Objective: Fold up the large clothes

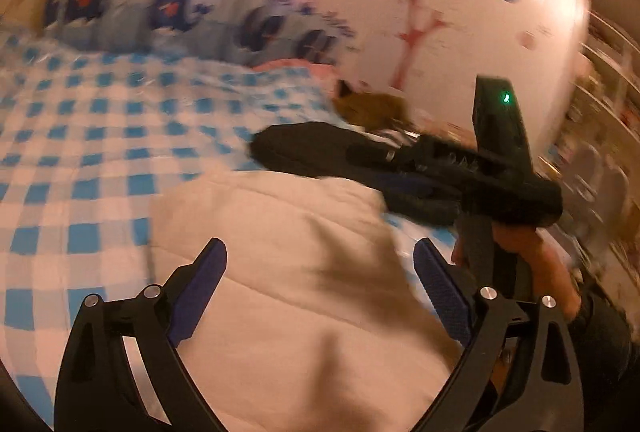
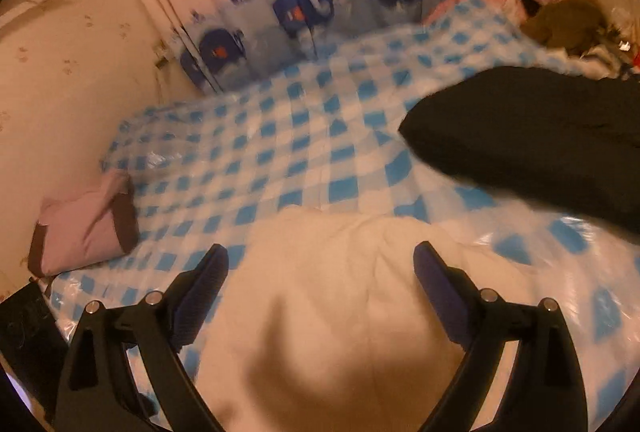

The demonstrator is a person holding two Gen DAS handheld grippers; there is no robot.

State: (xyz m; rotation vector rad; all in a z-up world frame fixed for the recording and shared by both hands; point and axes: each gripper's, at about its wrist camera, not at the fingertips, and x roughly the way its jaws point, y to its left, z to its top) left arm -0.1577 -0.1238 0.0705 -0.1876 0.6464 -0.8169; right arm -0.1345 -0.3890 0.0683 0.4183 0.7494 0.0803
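Left wrist view: the left tongs (image 1: 320, 288) stand released, their blue-padded fingers (image 1: 198, 296) wide apart with nothing between them. Below them lies the cream, soft-looking folded garment (image 1: 304, 272), resting near the close edge of the bed with its blue-and-white checked cover (image 1: 80, 136). Toward the bed's right edge the right tongs (image 1: 280, 152) hang in the air above the cover, carried by a hand (image 1: 532, 256) on the handle. A brown plush toy (image 1: 372, 110) sits at the far right corner, and a curtain printed with dark blue whales (image 1: 172, 8) runs along the far edge.

Right wrist view: the right tongs (image 2: 320, 288) are also released, jaws spread and empty, hovering over the same cream garment (image 2: 340, 312), which bulges rather than lying flat. A black rounded shape (image 2: 540, 140) crosses the right side; the blur makes it hard to say, but it is probably the left tongs' body. A pink pillow with brown ends (image 2: 84, 224) lies at the bed's left edge.

The risk I judge from here: the puffy bundle may spring open now that neither tool holds it, and the slick, shiny cover could let it slide toward the close edge. A careless next pinch could catch only the top layer and drag the fold apart.
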